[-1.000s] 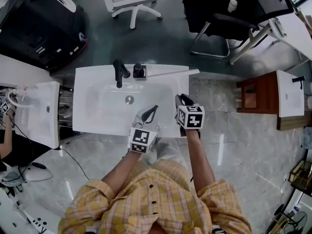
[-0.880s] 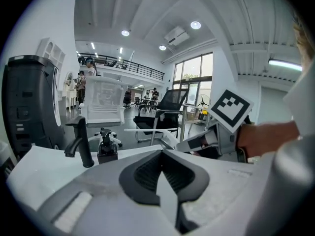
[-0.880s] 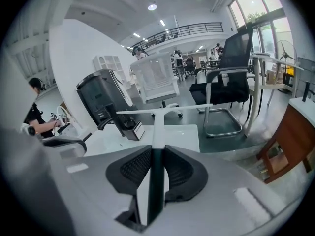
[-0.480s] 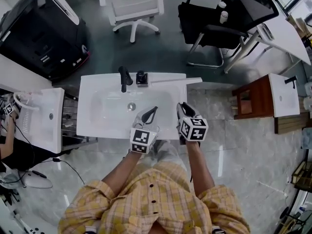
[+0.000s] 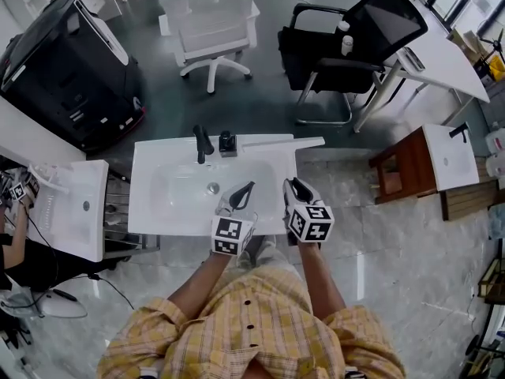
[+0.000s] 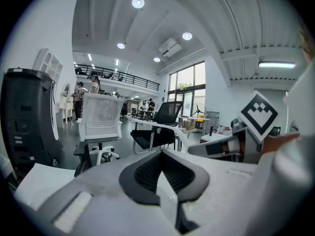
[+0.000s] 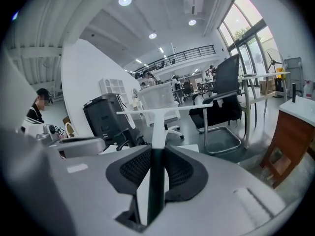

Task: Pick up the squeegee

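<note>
The squeegee is white, with a long thin blade (image 5: pixel 276 143) along the back rim of the white sink (image 5: pixel 158 200). In the right gripper view the blade (image 7: pixel 197 107) runs crosswise ahead, and its white stem leads down into a dark handle between the jaws. My right gripper (image 5: pixel 293 181) (image 7: pixel 156 149) is shut on that handle, over the sink's front right part. My left gripper (image 5: pixel 251 185) (image 6: pixel 161 154) hovers beside it over the basin's front, its fingertips together and nothing held.
A black faucet (image 5: pixel 202 142) and a small black fitting (image 5: pixel 227 142) stand on the sink's back rim. A second white basin (image 5: pixel 75 204) is at the left and a brown stand (image 5: pixel 402 168) at the right. A white chair (image 5: pixel 211 22) and a black chair (image 5: pixel 347 46) stand beyond.
The head view has tilted to show more of the room beyond the sink. Both grippers stay over the sink's front with the same hold; the squeegee blade keeps its place ahead of the right gripper.
</note>
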`<move>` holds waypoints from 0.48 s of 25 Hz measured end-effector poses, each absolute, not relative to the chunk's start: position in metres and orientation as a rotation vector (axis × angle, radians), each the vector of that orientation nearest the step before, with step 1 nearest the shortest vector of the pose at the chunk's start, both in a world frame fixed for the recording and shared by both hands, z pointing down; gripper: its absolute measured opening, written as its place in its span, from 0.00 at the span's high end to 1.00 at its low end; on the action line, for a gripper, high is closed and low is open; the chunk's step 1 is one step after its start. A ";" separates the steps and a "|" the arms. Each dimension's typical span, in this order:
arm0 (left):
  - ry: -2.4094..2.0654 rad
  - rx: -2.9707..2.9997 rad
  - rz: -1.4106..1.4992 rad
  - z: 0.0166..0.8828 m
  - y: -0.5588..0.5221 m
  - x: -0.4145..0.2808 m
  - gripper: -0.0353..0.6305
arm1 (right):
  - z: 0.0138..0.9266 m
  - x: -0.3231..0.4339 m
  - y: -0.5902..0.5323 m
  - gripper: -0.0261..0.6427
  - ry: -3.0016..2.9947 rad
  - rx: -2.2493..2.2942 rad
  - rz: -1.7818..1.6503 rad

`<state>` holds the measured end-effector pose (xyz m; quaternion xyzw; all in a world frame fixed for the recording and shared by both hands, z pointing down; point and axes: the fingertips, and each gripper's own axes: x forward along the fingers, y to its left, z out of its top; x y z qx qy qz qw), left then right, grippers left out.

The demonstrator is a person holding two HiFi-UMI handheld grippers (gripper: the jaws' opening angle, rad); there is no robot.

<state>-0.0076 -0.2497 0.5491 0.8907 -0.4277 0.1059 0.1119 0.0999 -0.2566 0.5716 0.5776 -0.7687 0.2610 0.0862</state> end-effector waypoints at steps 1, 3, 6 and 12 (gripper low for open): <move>-1.255 2.619 0.307 0.545 -0.249 -0.007 0.95 | 0.569 0.100 -0.255 0.83 -2.296 1.729 0.774; -1.253 2.622 0.296 0.539 -0.246 -0.005 0.95 | 0.563 0.100 -0.252 0.83 -2.306 1.741 0.763; -1.247 2.628 0.286 0.534 -0.243 -0.002 0.95 | 0.555 0.099 -0.247 0.83 -2.330 1.748 0.759; -1.239 2.661 0.276 0.521 -0.242 0.004 0.95 | 0.537 0.099 -0.244 0.83 -2.367 1.761 0.723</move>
